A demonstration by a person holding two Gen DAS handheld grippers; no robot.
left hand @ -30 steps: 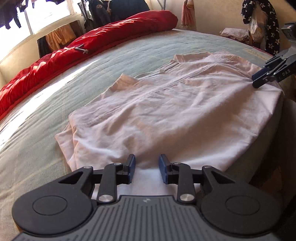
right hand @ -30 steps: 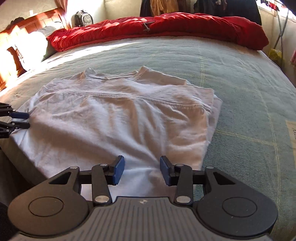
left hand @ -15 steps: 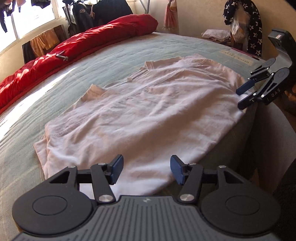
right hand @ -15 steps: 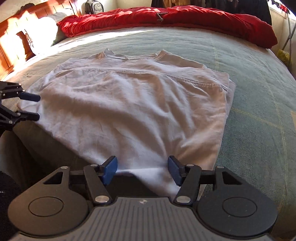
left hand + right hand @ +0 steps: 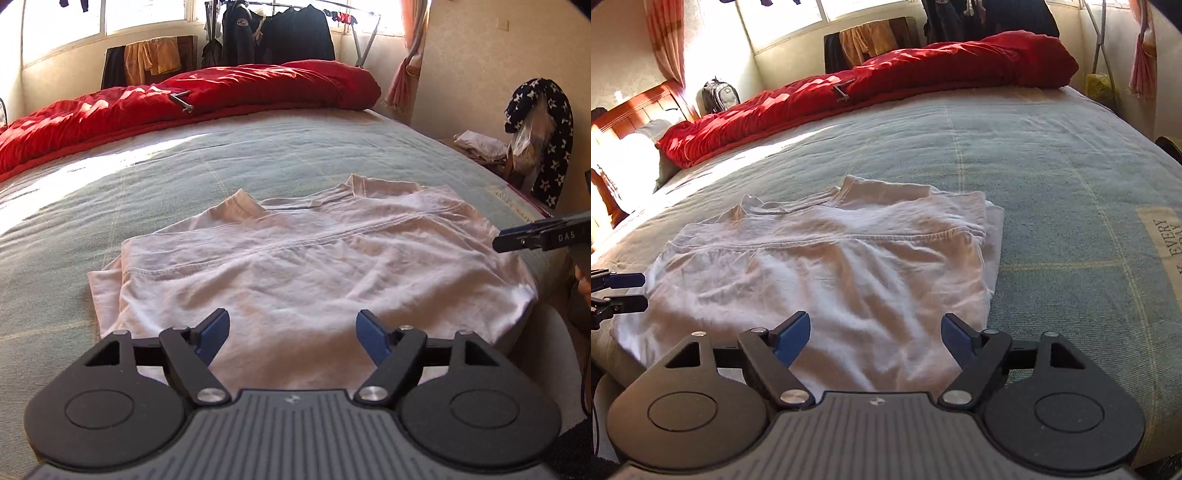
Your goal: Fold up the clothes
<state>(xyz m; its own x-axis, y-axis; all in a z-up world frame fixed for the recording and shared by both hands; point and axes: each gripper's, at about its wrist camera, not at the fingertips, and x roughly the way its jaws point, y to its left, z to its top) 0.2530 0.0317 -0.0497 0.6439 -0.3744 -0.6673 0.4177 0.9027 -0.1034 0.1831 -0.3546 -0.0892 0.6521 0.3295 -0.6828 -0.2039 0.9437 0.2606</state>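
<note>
On the grey-green bedspread [image 5: 258, 158], near the bed's close edge, lies a pale pink T-shirt [image 5: 314, 266], already folded over once, with a stitched hem running across its upper third and the collar toward twelve o'clock. Looks like the pause between two folds: cloth let go, nothing gripped.

Left gripper [image 5: 291, 332]: jaws opening, blue pads spread wide, only shirt fabric seen beyond the gap, none of it pinched. From this camera, shirt fills the middle, its near edge dropping out of sight below the fingers at six o'clock; right gripper [image 5: 532, 236] pokes in at three o'clock, just beside the shirt's right corner, seen edge-on, contact with cloth impossible to tell.

Right gripper, in its own view [image 5: 873, 334]: jaws opening too, wide apart, empty. T-shirt [image 5: 831, 266] spreads from six o'clock up toward eleven, right folded edge at about two o'clock; left gripper [image 5: 626, 291] shows at nine o'clock, its two fingers parted, hovering at the shirt's left side.

Next move, by judgement: pick a fresh pair of grip points, probably the two near corners or the side edges, close on all layers together, then carry them toward the collar for a second fold. Calls for matched timing of both hands and a bite deep enough to catch the lower layer, otherwise the stack may slide apart.

Farther off at twelve o'clock: red duvet [image 5: 184, 96], well apart from the work.
</note>
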